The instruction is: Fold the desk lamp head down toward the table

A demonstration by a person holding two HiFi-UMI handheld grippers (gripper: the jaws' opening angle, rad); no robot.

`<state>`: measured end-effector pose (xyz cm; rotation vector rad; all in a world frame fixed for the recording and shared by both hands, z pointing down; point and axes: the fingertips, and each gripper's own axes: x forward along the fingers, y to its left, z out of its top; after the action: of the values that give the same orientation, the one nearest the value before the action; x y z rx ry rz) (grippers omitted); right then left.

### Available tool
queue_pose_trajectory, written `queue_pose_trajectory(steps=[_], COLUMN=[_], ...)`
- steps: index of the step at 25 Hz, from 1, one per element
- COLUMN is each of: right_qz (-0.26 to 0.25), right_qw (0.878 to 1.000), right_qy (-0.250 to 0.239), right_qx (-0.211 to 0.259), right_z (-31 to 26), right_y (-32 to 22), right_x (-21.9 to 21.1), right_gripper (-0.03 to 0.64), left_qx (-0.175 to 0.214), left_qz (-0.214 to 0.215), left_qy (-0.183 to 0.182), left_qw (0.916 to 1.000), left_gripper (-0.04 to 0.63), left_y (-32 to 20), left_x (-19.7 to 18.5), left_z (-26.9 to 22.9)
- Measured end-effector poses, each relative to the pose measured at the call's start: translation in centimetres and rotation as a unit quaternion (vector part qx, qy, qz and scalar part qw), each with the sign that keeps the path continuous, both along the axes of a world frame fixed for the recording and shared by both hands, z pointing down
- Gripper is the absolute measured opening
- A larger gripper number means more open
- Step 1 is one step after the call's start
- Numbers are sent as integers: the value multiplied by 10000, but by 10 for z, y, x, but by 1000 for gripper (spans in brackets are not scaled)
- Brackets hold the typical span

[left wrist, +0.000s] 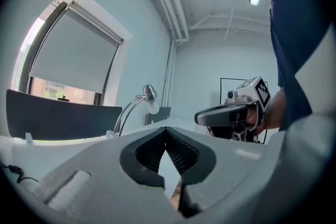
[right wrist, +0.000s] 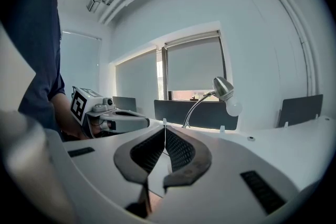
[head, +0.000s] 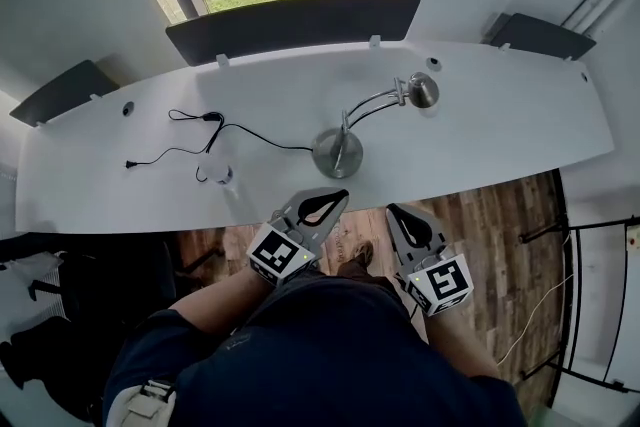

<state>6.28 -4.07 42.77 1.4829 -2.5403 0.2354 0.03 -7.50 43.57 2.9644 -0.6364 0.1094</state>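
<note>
GRIP: left hand-held gripper [head: 338, 195], right hand-held gripper [head: 392, 211] sitting closed, holding nothing | silver curved-neck metal desk lamp [head: 337, 153] standing on white bench [head: 500, 120], head [head: 423, 90] raised | ADVICE: bracing round base [head: 328, 158] while pressing head down.

The left gripper [head: 338, 196] is held low in front of the torso, its jaws closed tip to tip with nothing between them. The right gripper [head: 394, 210] is just beside it, its jaws likewise together and empty. Both point forward, away from the body, their tips leaning slightly toward each other. The left forearm [head: 215, 300] and right forearm [head: 472, 345] are bare and run back to a dark blue shirt [head: 330, 355].
</note>
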Motion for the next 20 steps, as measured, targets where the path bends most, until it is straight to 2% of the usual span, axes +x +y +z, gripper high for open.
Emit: queue_pose_trajectory(steps=[6, 10, 18, 20], right_qz=[-71, -57, -195, -181], right_qw=[9995, 9970, 9863, 9828], right_qy=[267, 757, 1608, 1808], right_qx=[131, 149, 312, 324], right_z=[-12, -12, -16, -16], right_y=[-34, -56, -92, -99], right_x=[9, 21, 31, 34], right_gripper=[11, 11, 12, 12], left_qx=[-55, -75, -157, -168], left_qz=[-254, -459, -771, -807], left_qy=[-295, -507, -650, -645], left_qw=[9992, 9976, 9948, 9945], left_gripper=[5, 6, 6, 23], left_y=[-35, -58, -100, -109], left_x=[7, 10, 14, 16], left_z=[18, 34, 60, 67])
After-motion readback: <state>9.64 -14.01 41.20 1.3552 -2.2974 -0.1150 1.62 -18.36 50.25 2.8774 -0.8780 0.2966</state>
